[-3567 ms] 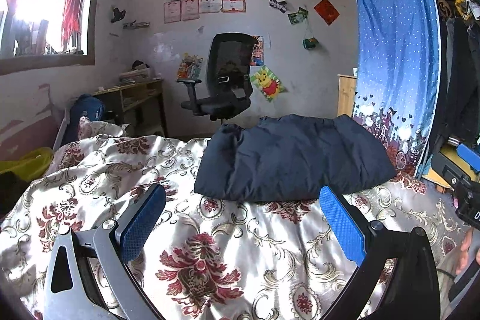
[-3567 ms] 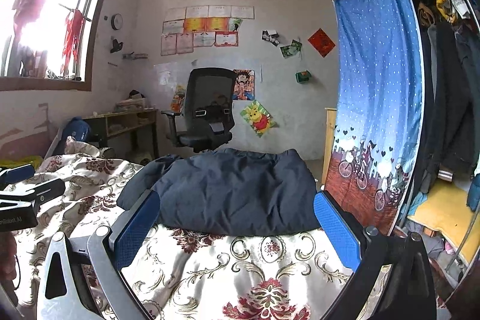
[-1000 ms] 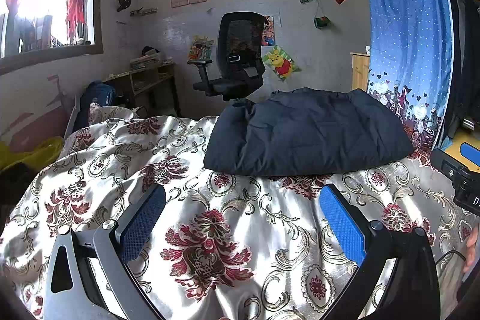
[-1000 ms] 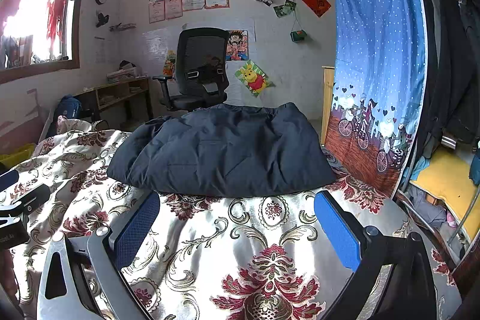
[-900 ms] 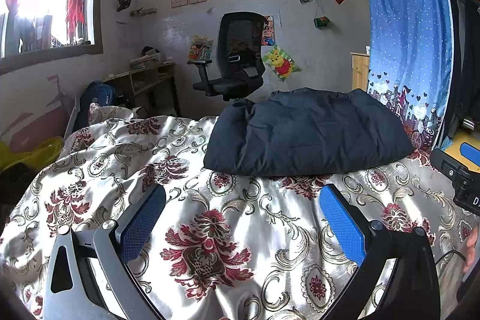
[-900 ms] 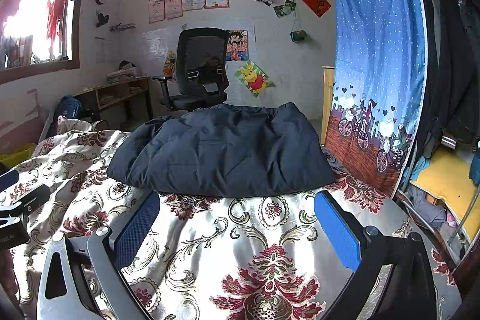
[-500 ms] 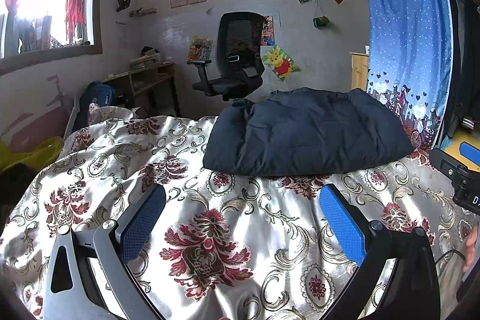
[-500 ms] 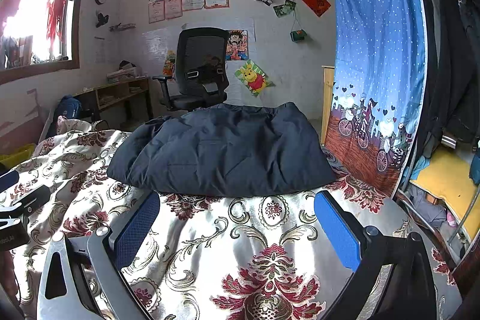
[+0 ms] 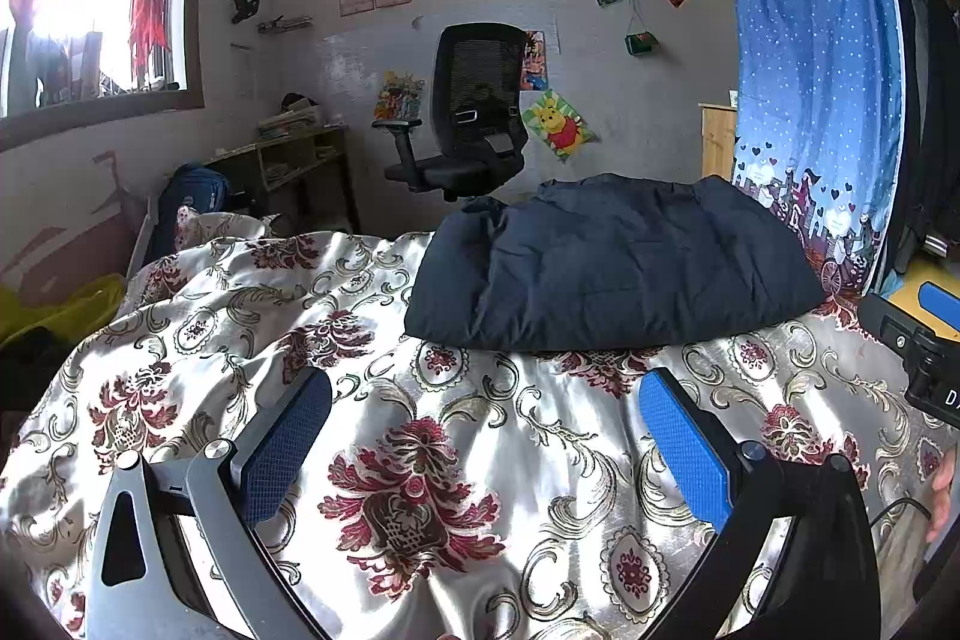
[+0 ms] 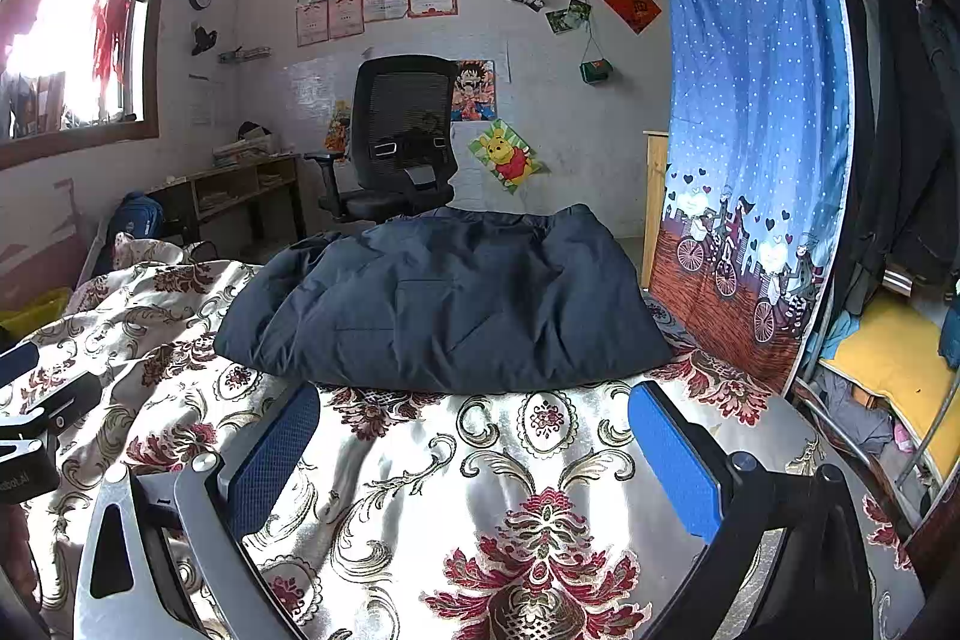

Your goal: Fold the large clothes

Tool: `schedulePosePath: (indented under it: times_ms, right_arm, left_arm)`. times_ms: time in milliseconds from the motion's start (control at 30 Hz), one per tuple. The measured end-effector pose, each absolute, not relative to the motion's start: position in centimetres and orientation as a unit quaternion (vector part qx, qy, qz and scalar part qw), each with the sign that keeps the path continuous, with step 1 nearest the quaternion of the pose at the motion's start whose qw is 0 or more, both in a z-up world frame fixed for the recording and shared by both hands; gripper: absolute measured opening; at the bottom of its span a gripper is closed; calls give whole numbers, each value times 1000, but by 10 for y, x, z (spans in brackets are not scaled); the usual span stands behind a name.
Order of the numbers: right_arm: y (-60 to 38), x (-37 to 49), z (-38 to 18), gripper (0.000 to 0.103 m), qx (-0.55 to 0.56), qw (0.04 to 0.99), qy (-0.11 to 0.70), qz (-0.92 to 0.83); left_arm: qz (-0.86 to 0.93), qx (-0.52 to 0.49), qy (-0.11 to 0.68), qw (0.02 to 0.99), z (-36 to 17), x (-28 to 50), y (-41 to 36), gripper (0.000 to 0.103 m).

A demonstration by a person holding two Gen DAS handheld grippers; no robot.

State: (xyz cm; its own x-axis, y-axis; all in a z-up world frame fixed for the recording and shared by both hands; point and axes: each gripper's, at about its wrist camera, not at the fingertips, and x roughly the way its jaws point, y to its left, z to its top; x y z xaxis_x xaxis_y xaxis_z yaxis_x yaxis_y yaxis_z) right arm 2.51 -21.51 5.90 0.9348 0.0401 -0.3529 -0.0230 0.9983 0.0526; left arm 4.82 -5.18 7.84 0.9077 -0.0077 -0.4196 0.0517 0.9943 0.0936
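Note:
A dark navy padded jacket (image 9: 612, 262) lies folded into a thick bundle at the far end of the bed; it also shows in the right wrist view (image 10: 444, 304). My left gripper (image 9: 483, 451) is open and empty, hovering over the floral bedspread (image 9: 414, 496) short of the jacket. My right gripper (image 10: 474, 454) is open and empty, just short of the jacket's near edge. The right gripper's body shows at the right edge of the left wrist view (image 9: 918, 340); the left gripper's body shows at the left edge of the right wrist view (image 10: 36, 430).
A black office chair (image 9: 468, 118) and a low wooden shelf (image 9: 282, 166) stand beyond the bed. A blue curtain (image 10: 750, 148) hangs at the right with dark clothes (image 10: 900, 130) behind it. A window (image 9: 90, 4) is at the left.
Since 3.6 s ago both grippers have lowered and tilted, so the jacket sits higher in view. Over the last second nothing has visibly moved.

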Motion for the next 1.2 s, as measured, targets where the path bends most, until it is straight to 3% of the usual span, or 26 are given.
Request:
schedulePosePath:
  times_ms: [1200]
  right_arm:
    - [-215, 25, 60, 103, 25, 983, 180, 16]
  left_arm:
    - [-16, 43, 232, 972, 74, 46, -56, 101]
